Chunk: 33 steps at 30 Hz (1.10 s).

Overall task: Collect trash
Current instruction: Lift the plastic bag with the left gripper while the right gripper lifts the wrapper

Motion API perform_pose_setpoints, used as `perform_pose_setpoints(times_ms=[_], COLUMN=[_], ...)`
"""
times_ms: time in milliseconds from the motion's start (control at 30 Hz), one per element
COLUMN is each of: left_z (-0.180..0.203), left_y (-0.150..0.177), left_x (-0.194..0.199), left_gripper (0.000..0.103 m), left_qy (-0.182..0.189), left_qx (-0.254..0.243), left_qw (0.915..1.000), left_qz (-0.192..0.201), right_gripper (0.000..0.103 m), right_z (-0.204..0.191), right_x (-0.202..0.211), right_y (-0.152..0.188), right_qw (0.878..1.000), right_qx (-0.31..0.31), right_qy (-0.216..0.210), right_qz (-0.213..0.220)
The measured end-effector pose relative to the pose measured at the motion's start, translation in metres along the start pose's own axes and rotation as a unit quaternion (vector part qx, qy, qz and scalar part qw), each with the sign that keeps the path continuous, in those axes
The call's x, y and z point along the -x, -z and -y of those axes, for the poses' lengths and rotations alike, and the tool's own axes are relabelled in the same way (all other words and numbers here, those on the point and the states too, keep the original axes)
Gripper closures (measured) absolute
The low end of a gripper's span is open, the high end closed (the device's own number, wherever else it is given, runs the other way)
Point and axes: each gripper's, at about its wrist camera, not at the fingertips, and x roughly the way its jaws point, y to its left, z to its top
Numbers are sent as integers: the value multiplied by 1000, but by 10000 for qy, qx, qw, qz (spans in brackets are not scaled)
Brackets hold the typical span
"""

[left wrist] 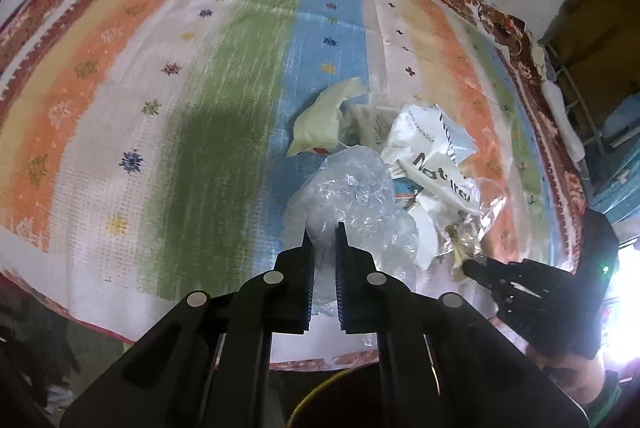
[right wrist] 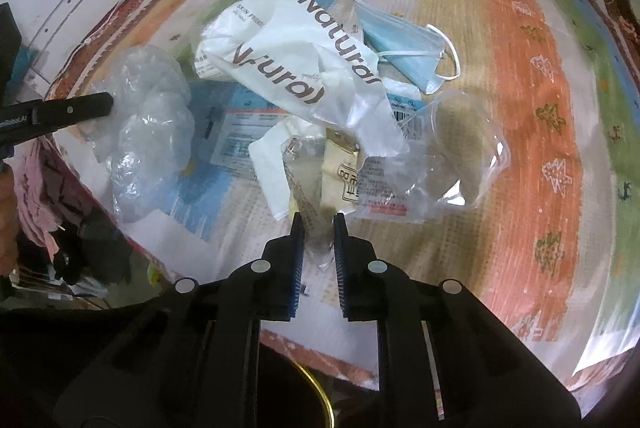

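Note:
A pile of trash lies on a striped bedspread (left wrist: 248,68). My left gripper (left wrist: 323,234) is shut on a crumpled clear plastic bag (left wrist: 352,196), which also shows in the right wrist view (right wrist: 148,124) with the left gripper's fingers (right wrist: 80,110) on it. My right gripper (right wrist: 318,224) is shut on a clear plastic wrapper (right wrist: 316,232) with a beige printed card (right wrist: 340,172) inside. The right gripper also shows in the left wrist view (left wrist: 472,268) at the pile's near edge. A white "Natural" bag (right wrist: 320,68), a blue face mask (right wrist: 404,48) and a clear cup (right wrist: 460,156) lie beyond.
The bedspread's near edge (right wrist: 192,240) drops off just before my grippers. A yellow-rimmed dark container (right wrist: 320,400) sits below the bed edge. Dark clothes (right wrist: 80,240) lie on the floor at left. Shelving (left wrist: 592,100) stands at the far right.

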Motion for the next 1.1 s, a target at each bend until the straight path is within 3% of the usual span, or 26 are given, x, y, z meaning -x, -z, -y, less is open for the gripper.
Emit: perform_pose_setpoints(times_ms=[100, 900, 1100], left_z=[2, 21, 26], left_y=[2, 33, 44], left_x=[5, 49, 61], left_gripper=[95, 95, 95], left_qy=[-138, 171, 351], left_qx=[-104, -202, -240], left_qw=[9998, 9985, 9976], left_qz=[69, 470, 551], right_gripper=[90, 90, 90], right_z=[-1, -8, -15], right_x=[8, 67, 87], right_y=[3, 40, 51], right_qw=[10000, 9981, 9956], right_qx=[-23, -224, -239], right_qy=[-16, -28, 242], right_qz=[22, 574, 870])
